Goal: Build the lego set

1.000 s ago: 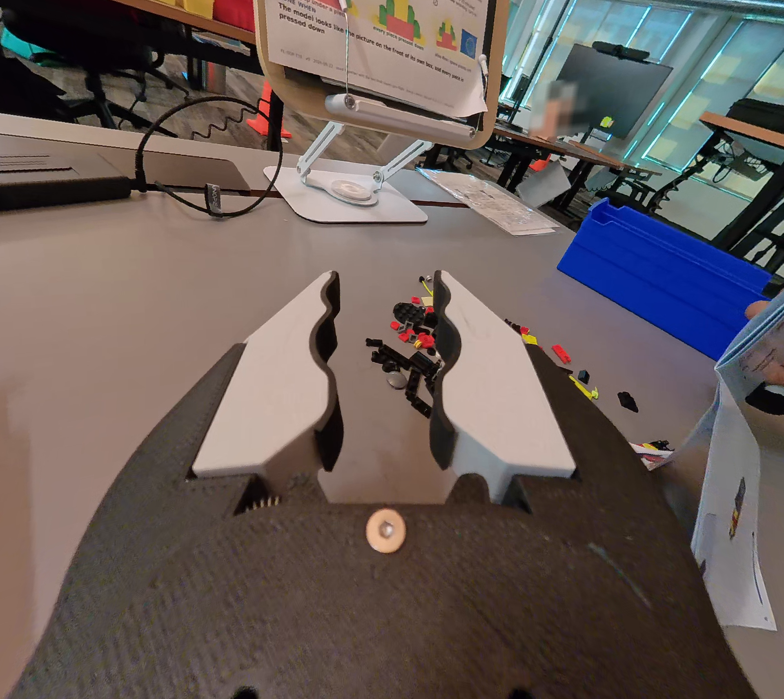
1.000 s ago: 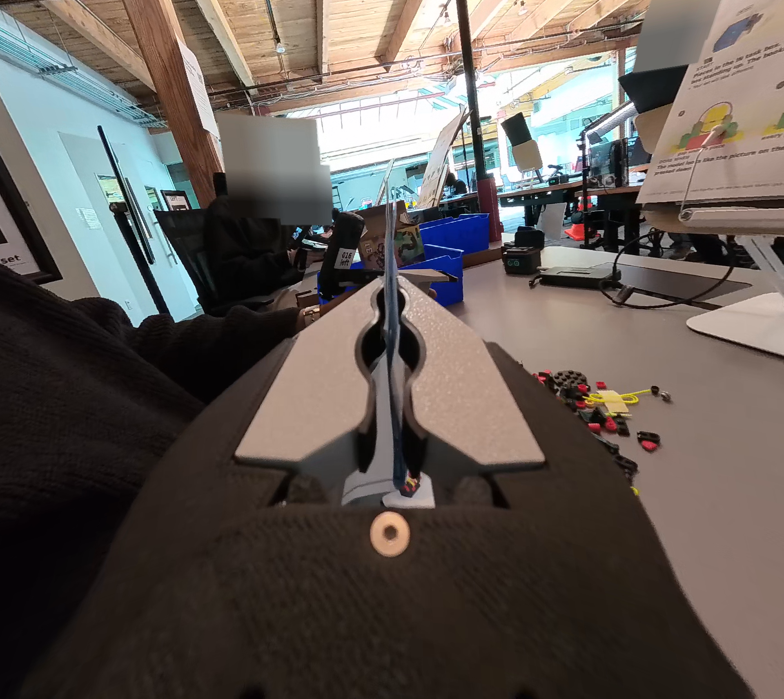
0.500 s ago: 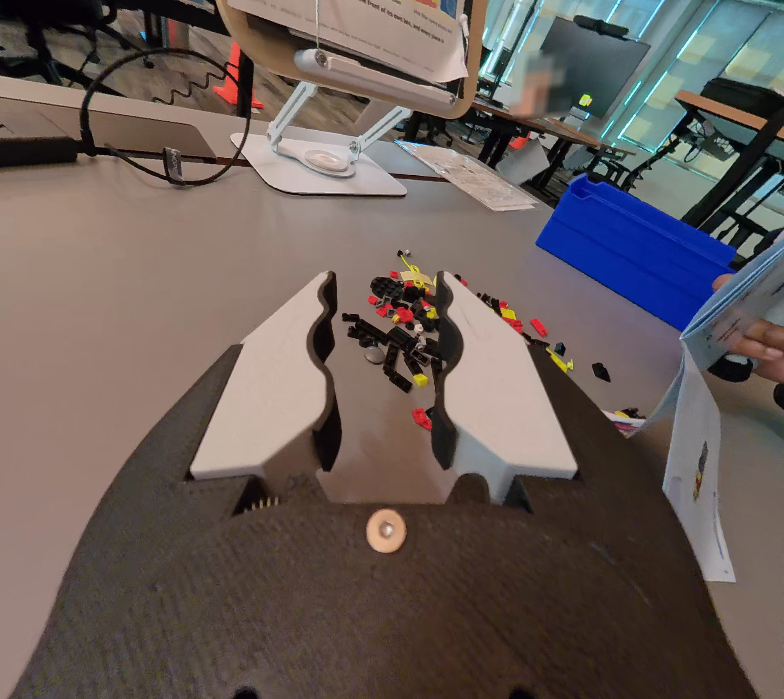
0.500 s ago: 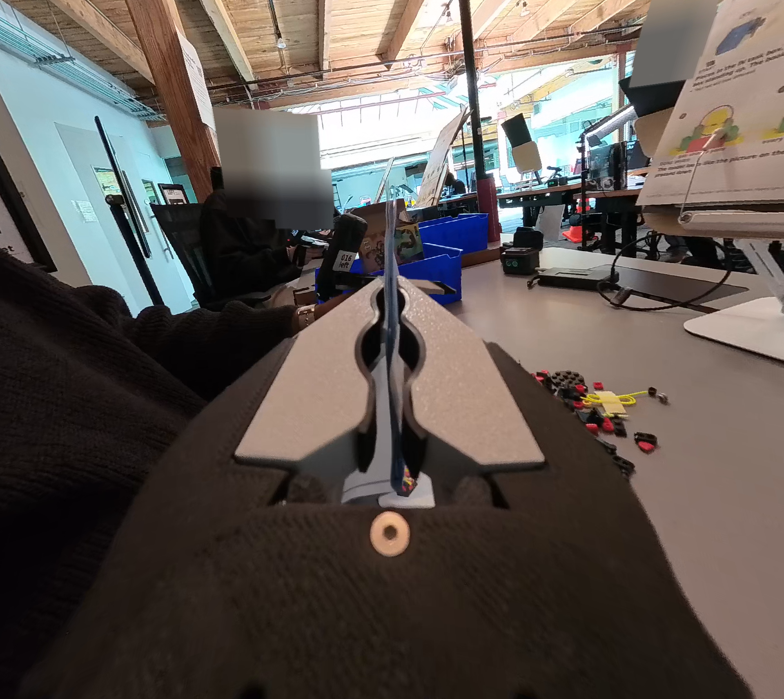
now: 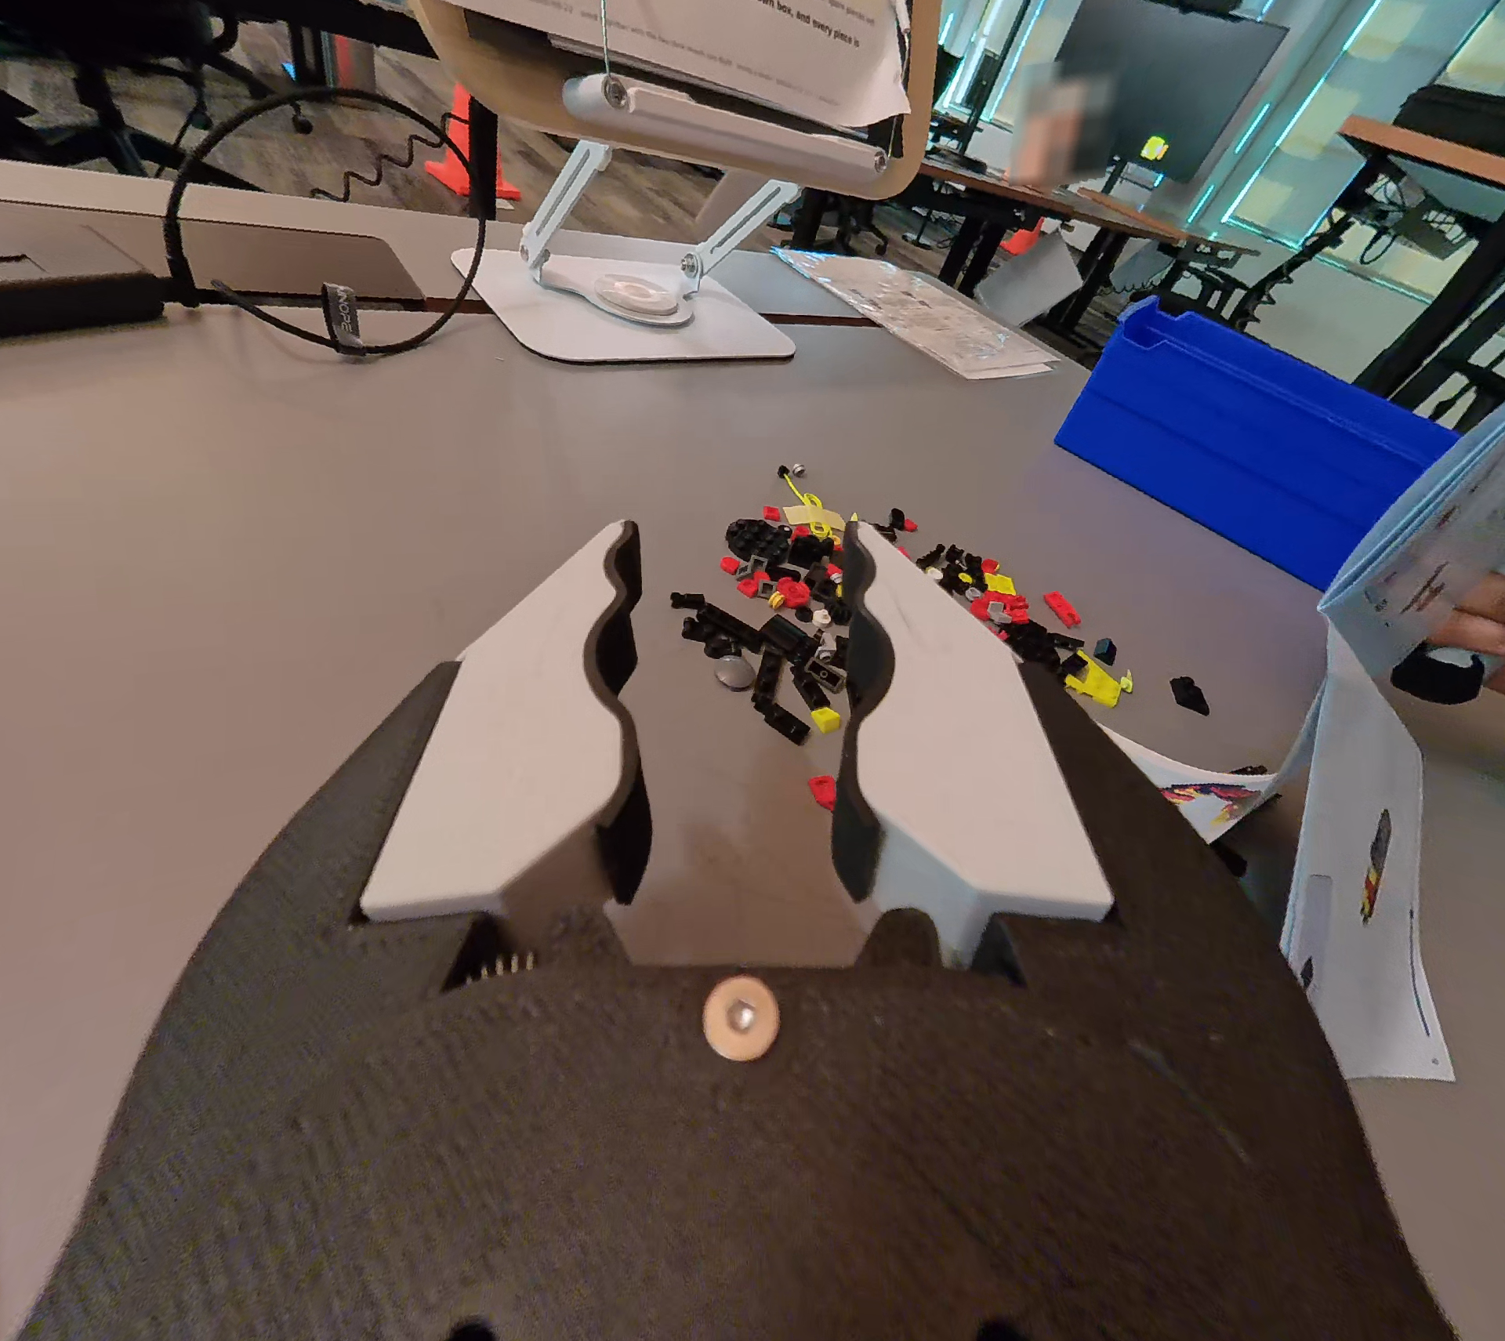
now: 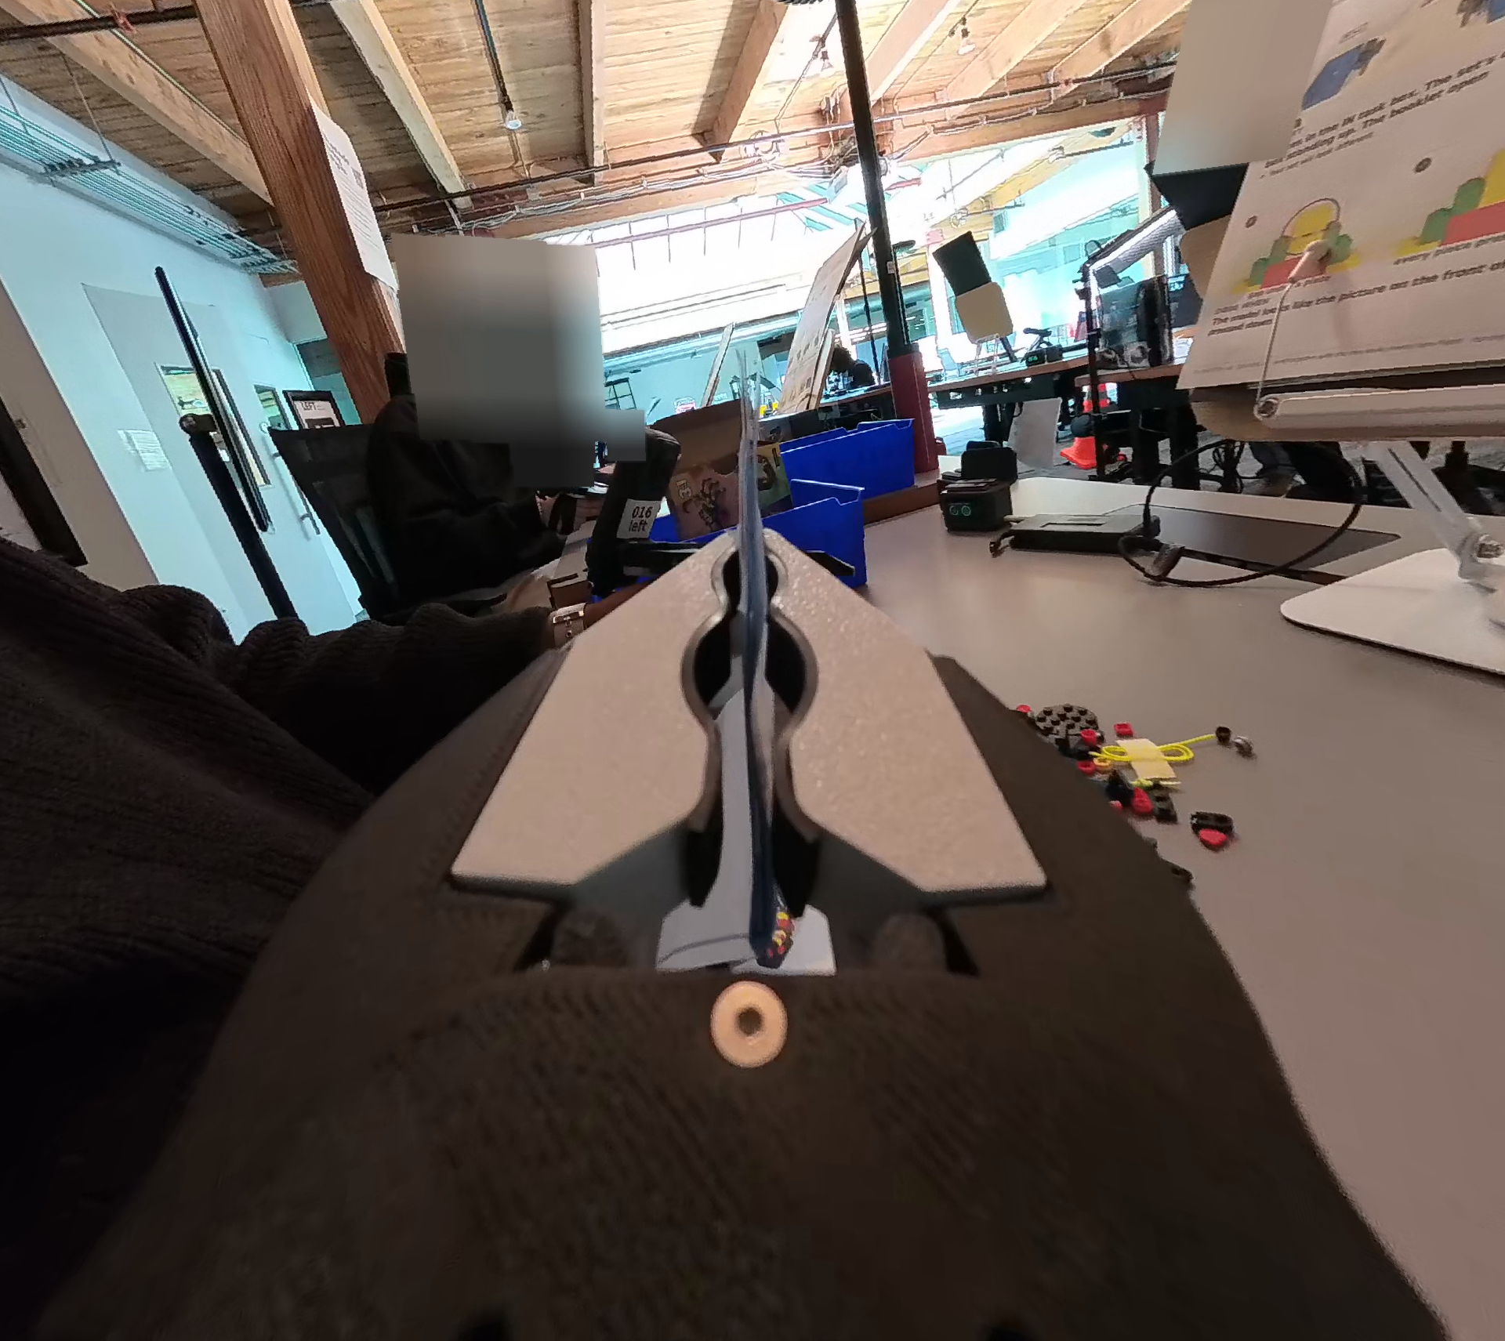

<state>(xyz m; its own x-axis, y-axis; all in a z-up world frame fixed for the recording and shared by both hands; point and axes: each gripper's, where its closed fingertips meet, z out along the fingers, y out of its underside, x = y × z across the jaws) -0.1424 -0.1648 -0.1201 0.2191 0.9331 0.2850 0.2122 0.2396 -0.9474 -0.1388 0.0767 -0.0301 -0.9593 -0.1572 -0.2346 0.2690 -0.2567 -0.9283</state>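
A scatter of small black, red and yellow lego pieces (image 5: 822,618) lies on the grey table, just ahead of my left gripper (image 5: 737,528), which is open and empty above the table. The pieces also show in the right wrist view (image 6: 1132,773), to the right of my right gripper (image 6: 745,553). My right gripper is shut on the edge of the instruction booklet (image 6: 753,650), held upright edge-on. In the left wrist view the booklet (image 5: 1384,773) hangs open at the right, with a hand on it.
A stand holding an instruction sheet (image 5: 651,292) is at the back of the table, with a black cable loop (image 5: 326,292) to its left. A blue bin (image 5: 1254,431) sits at the right and a clear plastic bag (image 5: 912,317) behind. A dark sleeve (image 6: 163,773) fills the right wrist view's left. My right fingertips sit around 25 centimetres from my left ones.
My left gripper has drawn back and tilted, so more of the lego pile shows between its fingers. The booklet has risen a little on the right. My right gripper stays shut on it.
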